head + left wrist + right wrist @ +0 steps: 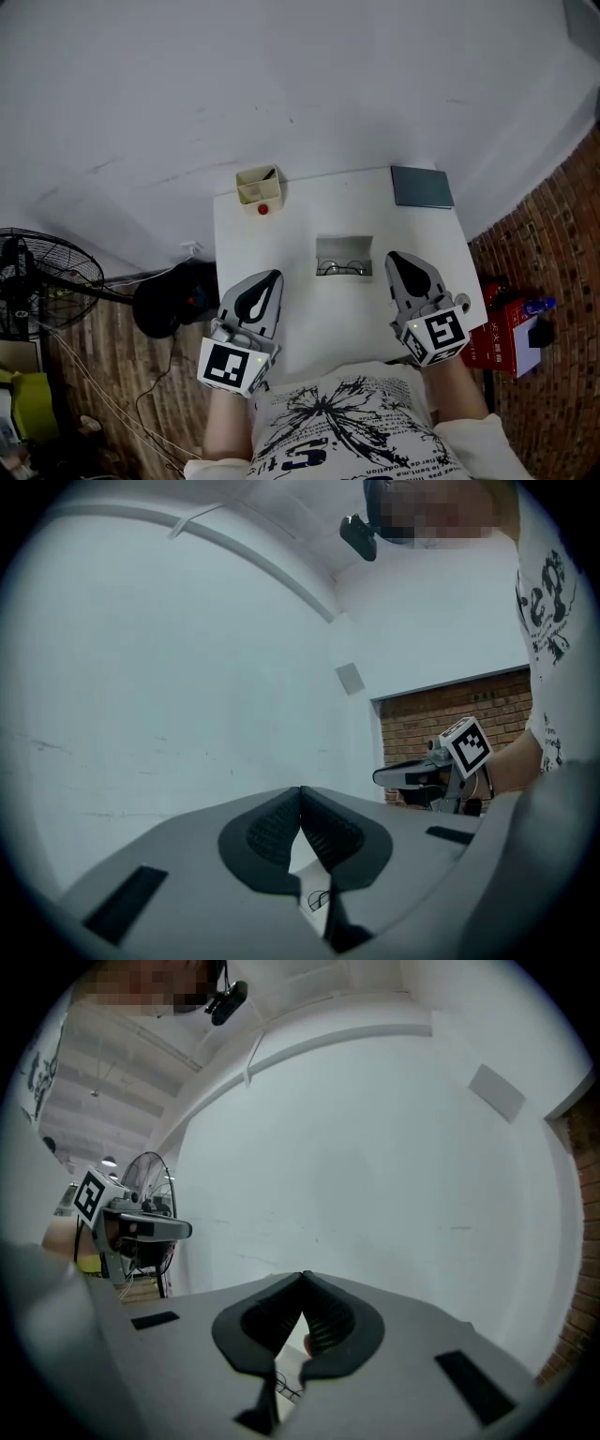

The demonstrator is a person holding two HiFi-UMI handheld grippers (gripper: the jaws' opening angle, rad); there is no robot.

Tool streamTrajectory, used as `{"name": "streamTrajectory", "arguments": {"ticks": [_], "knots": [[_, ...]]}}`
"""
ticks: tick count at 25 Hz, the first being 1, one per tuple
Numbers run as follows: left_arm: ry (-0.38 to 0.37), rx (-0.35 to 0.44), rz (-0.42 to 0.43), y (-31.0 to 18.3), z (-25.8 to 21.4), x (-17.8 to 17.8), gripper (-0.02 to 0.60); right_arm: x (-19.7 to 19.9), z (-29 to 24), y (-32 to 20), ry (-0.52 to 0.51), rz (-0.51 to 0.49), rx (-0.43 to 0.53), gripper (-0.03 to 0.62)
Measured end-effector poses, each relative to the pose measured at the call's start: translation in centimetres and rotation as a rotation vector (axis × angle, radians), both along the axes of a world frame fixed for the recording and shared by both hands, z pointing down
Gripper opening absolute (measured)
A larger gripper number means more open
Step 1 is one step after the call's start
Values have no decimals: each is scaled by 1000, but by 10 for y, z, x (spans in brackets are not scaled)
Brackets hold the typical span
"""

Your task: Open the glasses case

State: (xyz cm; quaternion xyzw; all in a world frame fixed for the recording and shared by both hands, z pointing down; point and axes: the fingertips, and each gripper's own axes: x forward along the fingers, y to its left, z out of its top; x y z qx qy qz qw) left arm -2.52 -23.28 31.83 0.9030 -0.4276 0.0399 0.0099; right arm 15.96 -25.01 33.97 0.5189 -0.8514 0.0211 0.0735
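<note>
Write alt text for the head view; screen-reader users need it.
Seen from above, a person holds the left gripper and right gripper over a white table, fingers shut and empty, either side of an open glasses case with glasses inside. A small beige box and a dark flat pad sit at the far edge.
</note>
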Motion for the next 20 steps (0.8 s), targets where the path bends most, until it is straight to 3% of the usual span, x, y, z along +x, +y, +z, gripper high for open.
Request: {"name": "streamTrajectory", "arguments": {"ticks": [20], "knots": [[-25,-44,-28,-2,12,7,14,1,14,7,34,-3,-29,11]]}}
